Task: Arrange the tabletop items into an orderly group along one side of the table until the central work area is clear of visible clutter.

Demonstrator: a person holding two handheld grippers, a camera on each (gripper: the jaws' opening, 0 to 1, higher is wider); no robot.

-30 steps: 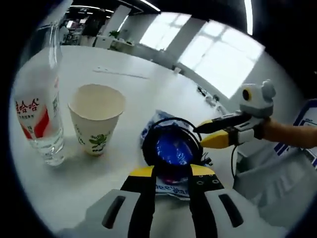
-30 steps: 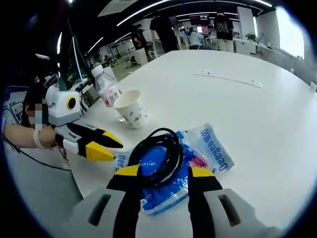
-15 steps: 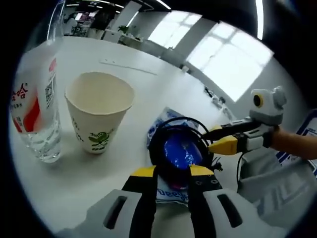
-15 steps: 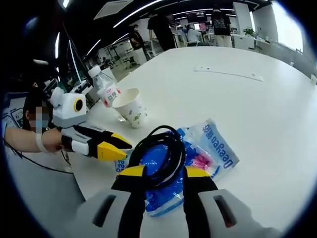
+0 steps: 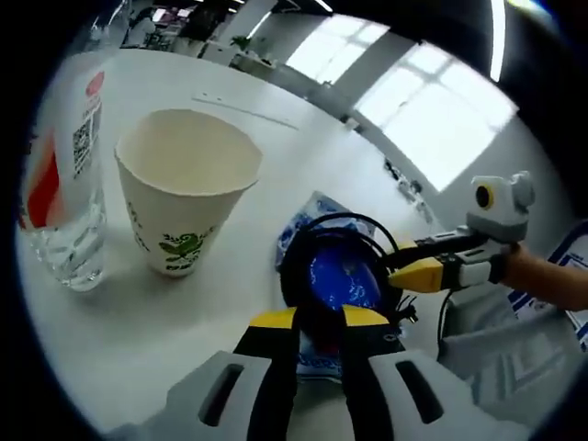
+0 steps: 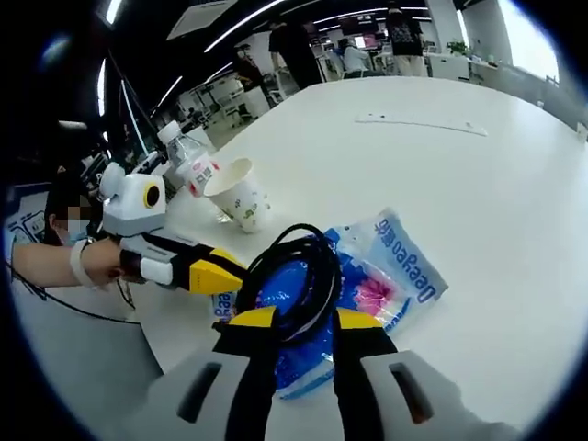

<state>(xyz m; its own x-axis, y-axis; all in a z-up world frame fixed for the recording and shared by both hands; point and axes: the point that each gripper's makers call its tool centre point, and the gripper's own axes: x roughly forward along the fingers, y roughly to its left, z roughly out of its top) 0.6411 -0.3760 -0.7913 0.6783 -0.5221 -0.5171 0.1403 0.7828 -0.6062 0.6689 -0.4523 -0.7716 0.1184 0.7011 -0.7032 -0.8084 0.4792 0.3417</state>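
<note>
Left tool: my left tool (image 5: pixel 318 322) rises from the bottom middle of the left gripper view. Its two yellow-tipped jaws sit close together at the near edge of the black cable coil (image 5: pixel 335 271). I cannot tell if they pinch it.

Right tool: my right tool (image 6: pixel 301 320) rises from the bottom middle of the right gripper view. Its jaws are close together too, at the near loop of the coil. I cannot tell if they squeeze it or just touch it.

Cable coil: it lies on top of the blue plastic bag (image 6: pixel 386 276), a little below the middle of both views.

Blue bag: it is flat on the white worktop (image 6: pixel 478 184). It has white letters and a pink patch. In the right gripper view it sticks out to the right of the coil.

Paper cup: the paper cup (image 5: pixel 184 197) stands upright in the left part of the left gripper view. It has a green print and it looks empty.

Water bottle: the water bottle (image 5: pixel 60 184) stands just beside the cup, at the far left edge. It has a red and white label. In the right gripper view it is behind the cup, in the upper left.

Far strip: a thin flat strip (image 6: pixel 418 124) lies well apart from the rest, near the top of the right gripper view.
</note>
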